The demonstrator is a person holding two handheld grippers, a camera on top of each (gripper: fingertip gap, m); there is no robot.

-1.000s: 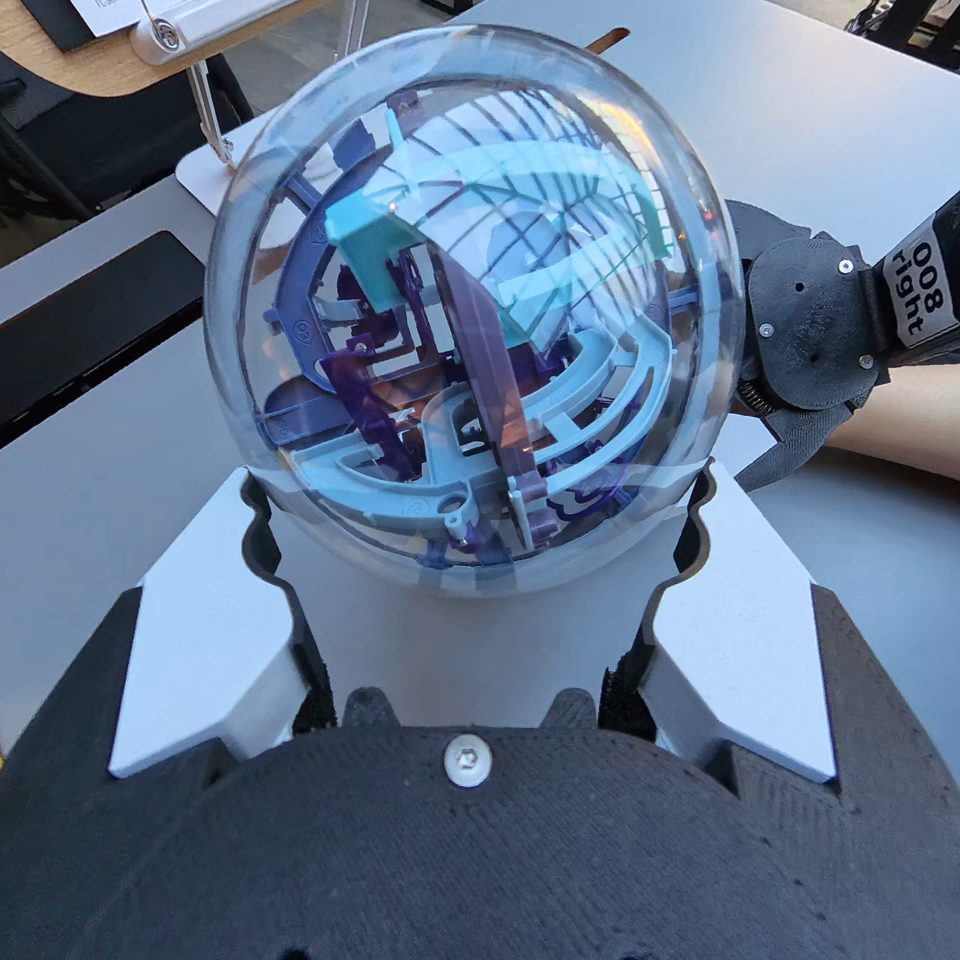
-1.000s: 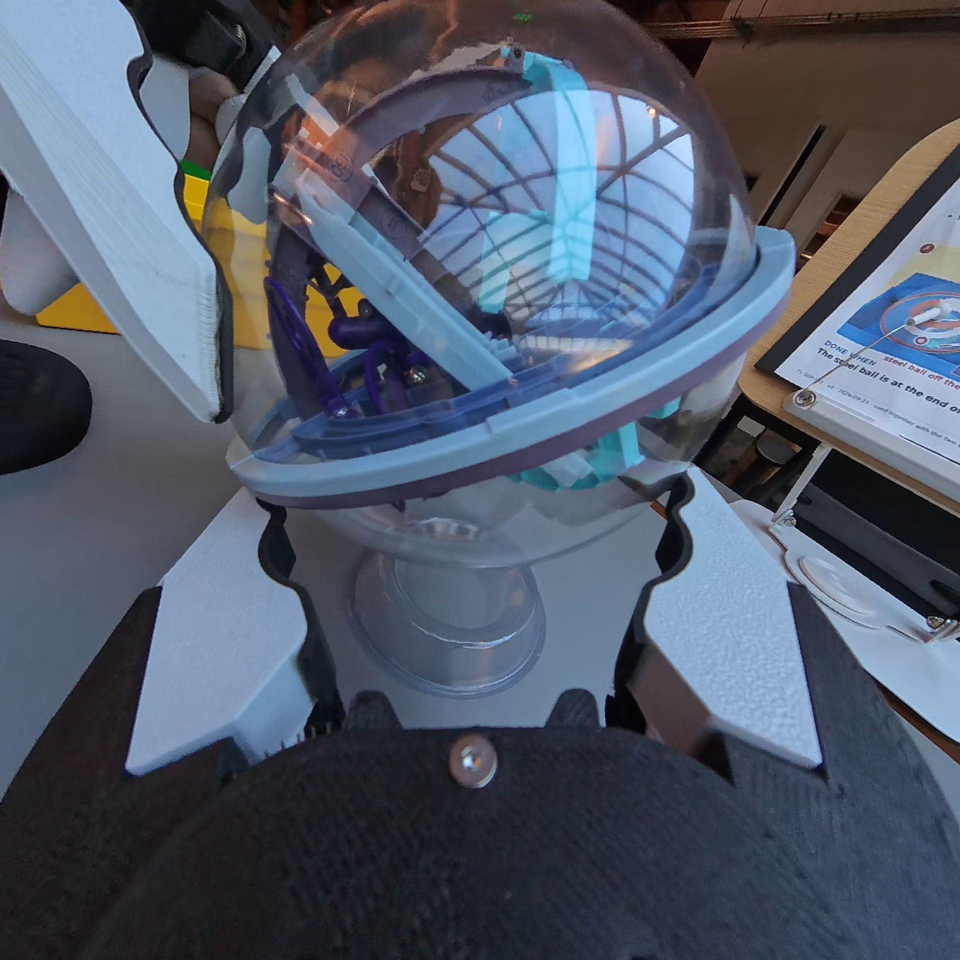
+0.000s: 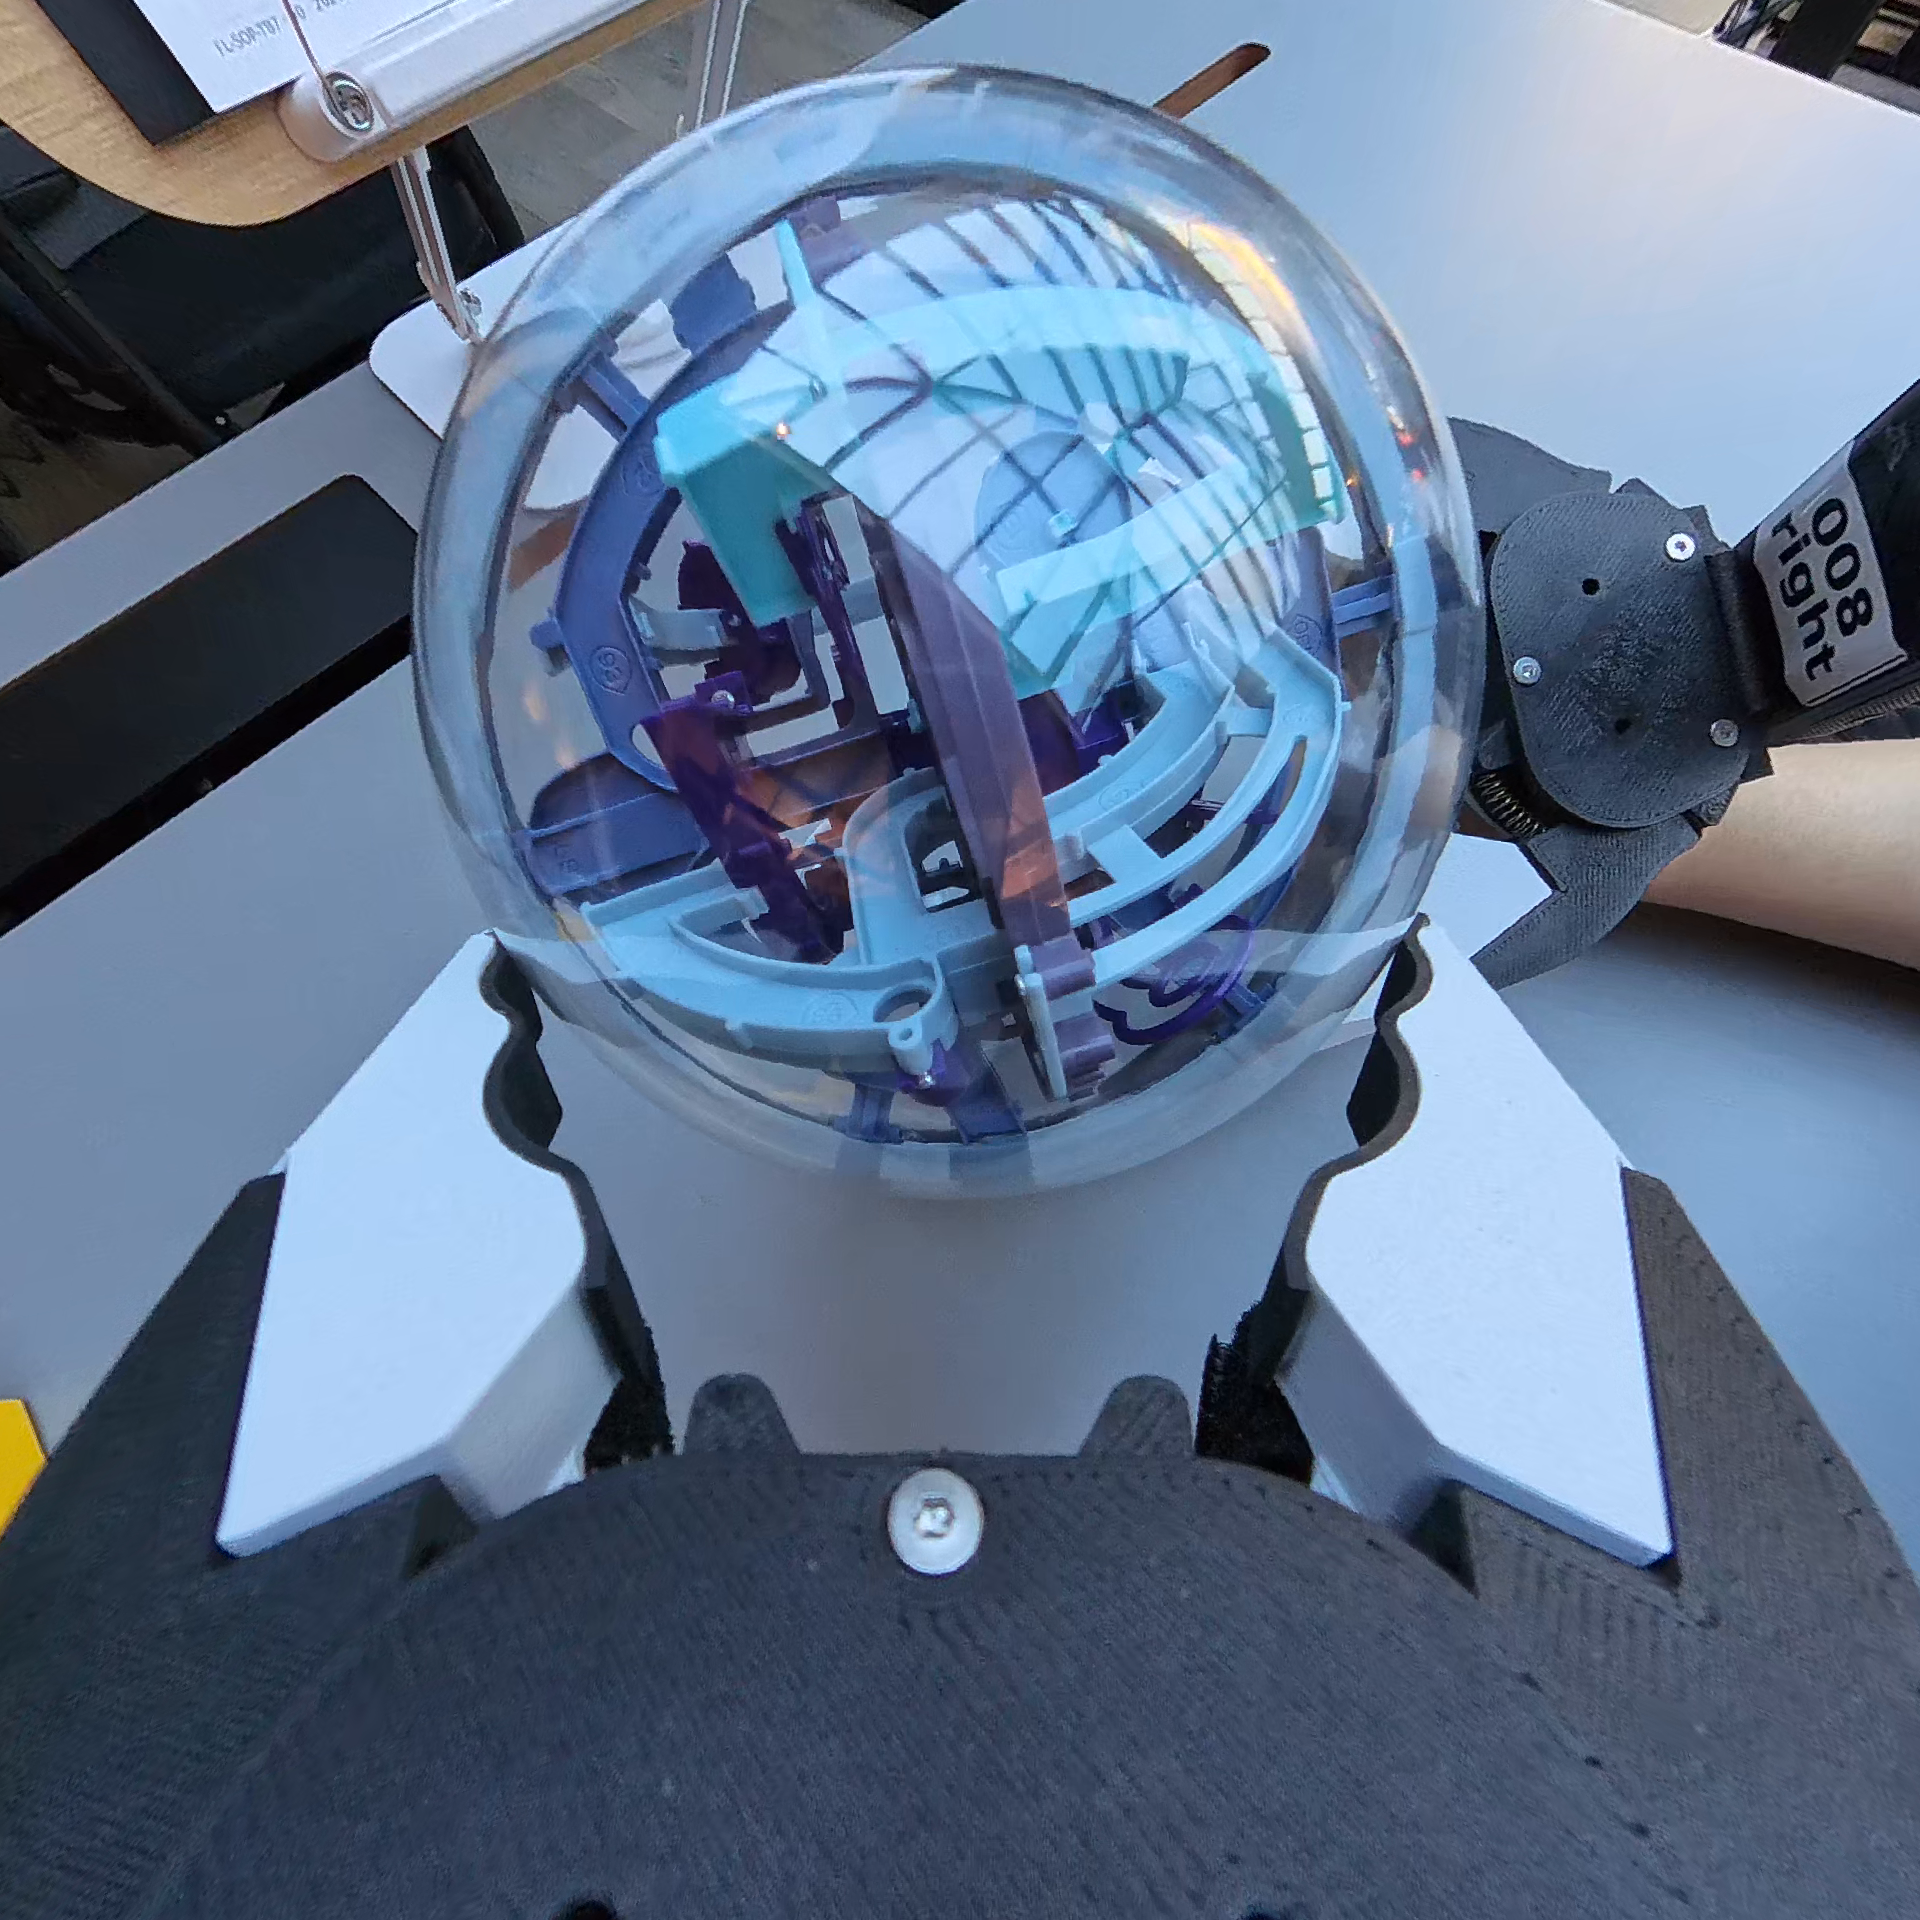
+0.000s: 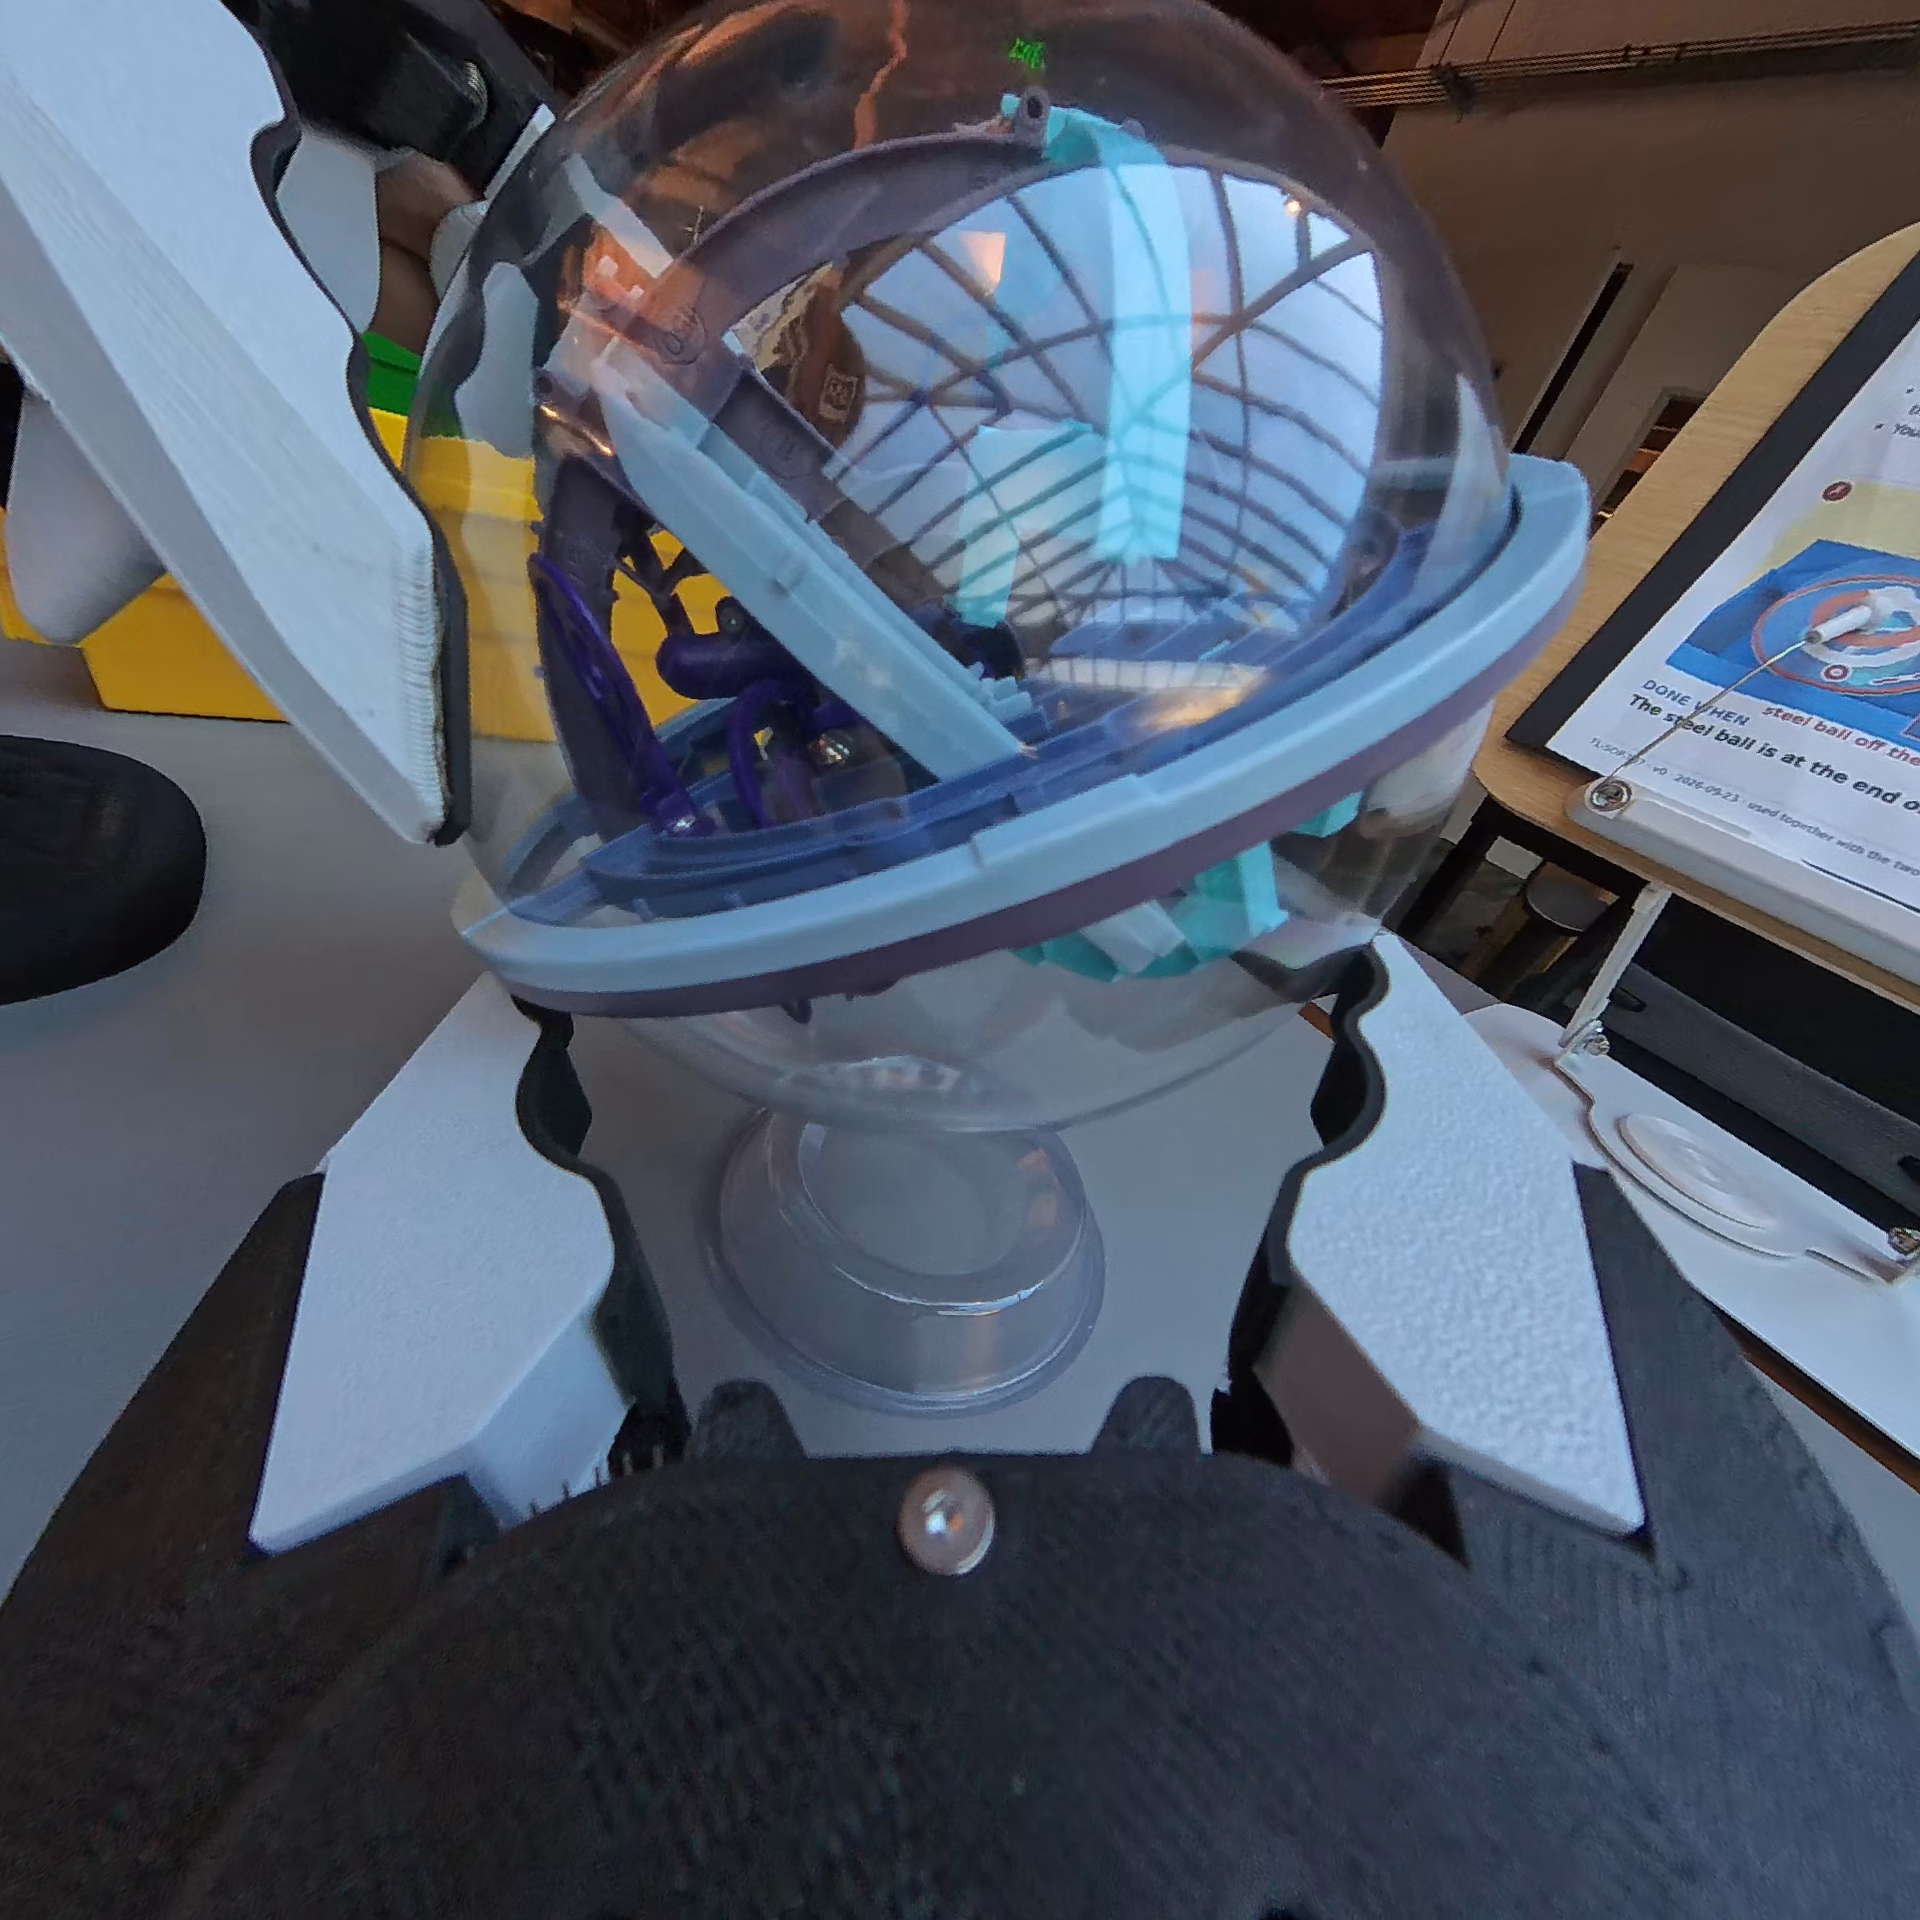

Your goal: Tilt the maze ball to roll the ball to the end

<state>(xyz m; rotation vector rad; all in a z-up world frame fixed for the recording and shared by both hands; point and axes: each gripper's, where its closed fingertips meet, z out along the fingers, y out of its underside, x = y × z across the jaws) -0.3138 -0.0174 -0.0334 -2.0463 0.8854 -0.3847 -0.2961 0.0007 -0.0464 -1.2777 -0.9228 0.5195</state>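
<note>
The maze ball (image 3: 935,520) is a clear sphere with blue, teal and purple tracks inside. My left gripper (image 3: 945,966) is shut on its lower part, one white finger on each side. My right gripper (image 4: 945,1013) is shut on it as well, just below the grey-and-purple equator ring, and holds the maze ball (image 4: 1039,468) tilted, above its clear stand (image 4: 904,1268). A small shiny ball (image 4: 831,746) seems to sit among the purple tracks. The right gripper's body (image 3: 1621,675) shows at the sphere's right. A left finger (image 4: 260,468) touches the sphere's upper left.
The grey table (image 3: 208,987) lies below. An instruction board on a wooden stand (image 4: 1766,675) is at the right, and shows at top left in the left wrist view (image 3: 312,62). A yellow bin (image 4: 156,644) and a black object (image 4: 73,862) lie left. A forearm (image 3: 1818,862) rests right.
Both grippers keep their hold on the sphere. The views have shifted only slightly, and the sphere's tilt looks about the same.
</note>
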